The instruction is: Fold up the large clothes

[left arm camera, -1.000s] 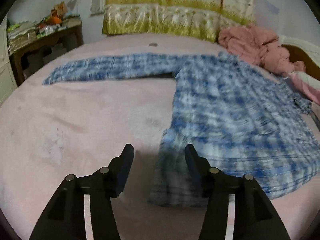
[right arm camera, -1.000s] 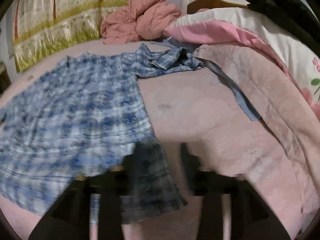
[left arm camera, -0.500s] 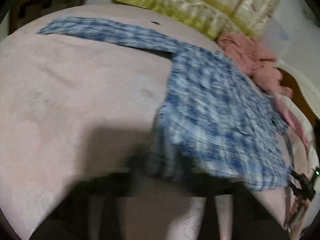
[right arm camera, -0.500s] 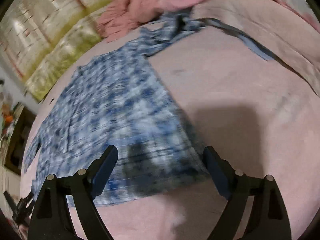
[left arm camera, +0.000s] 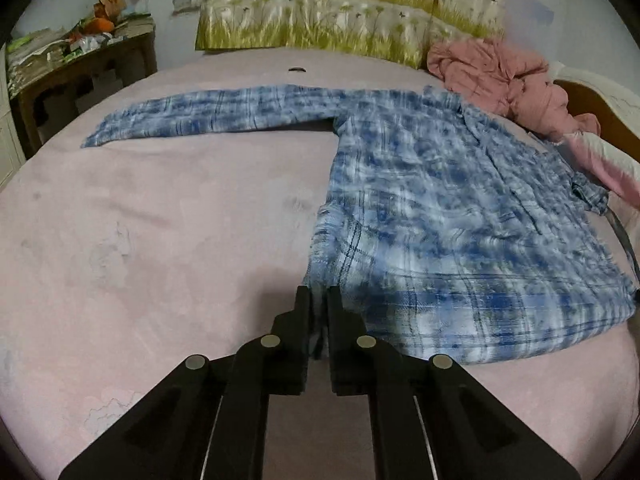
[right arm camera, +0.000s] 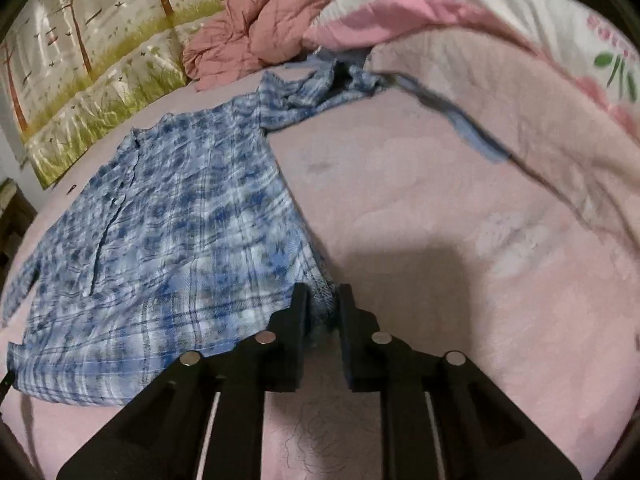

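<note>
A blue and white plaid shirt [left arm camera: 440, 208] lies spread flat on the pink bed sheet [left arm camera: 160, 240]. One sleeve stretches out to the far left. My left gripper [left arm camera: 319, 300] is shut on the shirt's near left hem corner. In the right wrist view the shirt [right arm camera: 180, 220] fills the left half, its other sleeve bunched at the far end. My right gripper [right arm camera: 323, 300] is shut on the shirt's near right hem corner.
A crumpled salmon-pink quilt [left arm camera: 504, 76] lies at the far right of the bed, also in the right wrist view [right arm camera: 252, 28]. A flowered curtain [left arm camera: 340, 8] hangs behind. A cluttered wooden desk [left arm camera: 76, 64] stands far left. A pink and white blanket [right arm camera: 520, 60] rises on the right.
Both grippers were open over the shirt's hem corners a second ago. They dipped to the hem and are now closed on the left and right corners.
</note>
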Motion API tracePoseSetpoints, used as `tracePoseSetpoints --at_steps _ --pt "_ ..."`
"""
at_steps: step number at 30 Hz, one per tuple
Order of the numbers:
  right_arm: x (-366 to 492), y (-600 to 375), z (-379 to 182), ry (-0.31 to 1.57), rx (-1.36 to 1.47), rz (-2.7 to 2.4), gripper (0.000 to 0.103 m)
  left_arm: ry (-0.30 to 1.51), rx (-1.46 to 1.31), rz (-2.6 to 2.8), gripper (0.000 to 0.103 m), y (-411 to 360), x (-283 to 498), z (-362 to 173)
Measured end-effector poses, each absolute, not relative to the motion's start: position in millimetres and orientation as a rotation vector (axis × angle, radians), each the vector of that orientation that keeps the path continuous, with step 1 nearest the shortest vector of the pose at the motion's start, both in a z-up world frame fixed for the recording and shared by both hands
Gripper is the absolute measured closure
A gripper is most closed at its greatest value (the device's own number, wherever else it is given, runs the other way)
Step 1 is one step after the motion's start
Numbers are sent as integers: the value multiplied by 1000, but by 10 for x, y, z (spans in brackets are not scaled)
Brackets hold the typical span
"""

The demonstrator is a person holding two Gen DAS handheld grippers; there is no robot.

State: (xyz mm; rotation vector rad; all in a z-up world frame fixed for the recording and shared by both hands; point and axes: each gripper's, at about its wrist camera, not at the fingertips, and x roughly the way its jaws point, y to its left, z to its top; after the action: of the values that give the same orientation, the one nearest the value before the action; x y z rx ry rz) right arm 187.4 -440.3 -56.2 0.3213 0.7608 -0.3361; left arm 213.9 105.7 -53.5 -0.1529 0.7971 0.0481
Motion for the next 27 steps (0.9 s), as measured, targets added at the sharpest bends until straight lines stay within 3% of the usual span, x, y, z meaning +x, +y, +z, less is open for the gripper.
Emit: tracePoseSetpoints --at_steps 2,4,6,9,13,17,22,27 --pt "1823 -4390 -456 714 289 -356 77 742 -160 44 94 1057 2120 -461" --pt "1780 -4361 -362 669 280 -332 69 685 -141 52 82 1028 2102 -361" --pt "1753 -4279 -304 641 257 -298 66 615 -118 49 54 977 2021 -259" --pt "1749 -4098 -270 619 216 -247 65 533 -74 -8 53 824 1900 -136" --pt "1757 -3771 -225 593 150 -141 50 499 -50 -67 50 657 1837 -101" --pt "1736 -3400 -225 579 58 -59 26 494 -39 -84 18 523 1841 -139" --pt "1720 -3043 -269 577 -41 -2 2 526 23 -78 17 428 1844 -205" --pt "1755 -2793 -409 663 -181 72 1 611 90 -233 9 249 1868 -308"
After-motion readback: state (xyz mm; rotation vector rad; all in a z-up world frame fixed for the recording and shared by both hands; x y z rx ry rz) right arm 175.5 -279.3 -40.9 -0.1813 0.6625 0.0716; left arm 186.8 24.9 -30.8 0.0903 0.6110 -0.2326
